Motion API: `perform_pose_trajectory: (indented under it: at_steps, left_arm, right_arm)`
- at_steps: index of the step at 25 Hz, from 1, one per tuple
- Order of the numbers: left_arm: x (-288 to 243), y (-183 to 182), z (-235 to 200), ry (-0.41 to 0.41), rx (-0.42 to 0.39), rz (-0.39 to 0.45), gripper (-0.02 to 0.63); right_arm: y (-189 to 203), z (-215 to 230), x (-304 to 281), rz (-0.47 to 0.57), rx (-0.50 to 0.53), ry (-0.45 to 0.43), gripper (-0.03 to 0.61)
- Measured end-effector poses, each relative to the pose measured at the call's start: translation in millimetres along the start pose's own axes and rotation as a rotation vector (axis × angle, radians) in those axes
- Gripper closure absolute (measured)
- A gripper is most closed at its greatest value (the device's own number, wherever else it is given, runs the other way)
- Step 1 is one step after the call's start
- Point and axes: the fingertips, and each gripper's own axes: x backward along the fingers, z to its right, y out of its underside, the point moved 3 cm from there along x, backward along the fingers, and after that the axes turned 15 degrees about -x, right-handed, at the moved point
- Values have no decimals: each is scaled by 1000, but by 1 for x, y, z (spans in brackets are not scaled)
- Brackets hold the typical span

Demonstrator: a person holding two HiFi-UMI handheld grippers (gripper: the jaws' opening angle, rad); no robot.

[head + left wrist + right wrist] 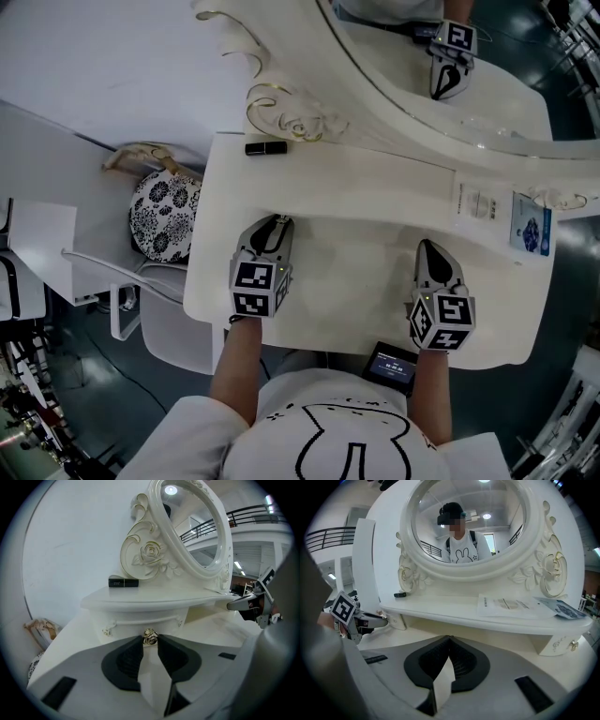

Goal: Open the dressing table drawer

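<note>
The left gripper (150, 642) has its dark ribbed pads closed onto a small gold rose-shaped knob (150, 636), one pad on each side, pinching it, though the exact contact is hard to see at this angle. The knob sits on the front of a shallow white drawer (138, 622), which looks pushed in under the raised white shelf (154, 601) at the dressing table's left end. In the head view the shelf's edge hides the knob and drawer, and only the left gripper (278, 222) shows, nose against that edge. The right gripper (449, 639) has its jaws pressed together at the tips with nothing between them. It is over the cream worktop (361, 281), well apart from the left one, and I cannot tell whether it touches the surface. A second small drawer front (559, 645) shows at the shelf's right end, partly cut off by the view's edge. A short black tube (123, 581) lies on the shelf beside the carved scroll of the oval white-framed mirror (199, 531). Printed white sheets (506, 604) lie further right, their print too small to read. A black-and-white floral stool (164, 216) stands left of the table, partly hidden by the worktop.
</note>
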Motion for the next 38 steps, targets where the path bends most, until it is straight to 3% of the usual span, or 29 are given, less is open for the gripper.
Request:
perform_pose_trajectory:
  at_steps: [13,38]
  left_arm:
    - [14,14,8,4,28,-2,491]
    - [42,31,25,48,-1,-6,494]
  right_arm:
    - [9,-4,17,12,-4,-6,561]
    - [24,-21,55,37,10,-8,561]
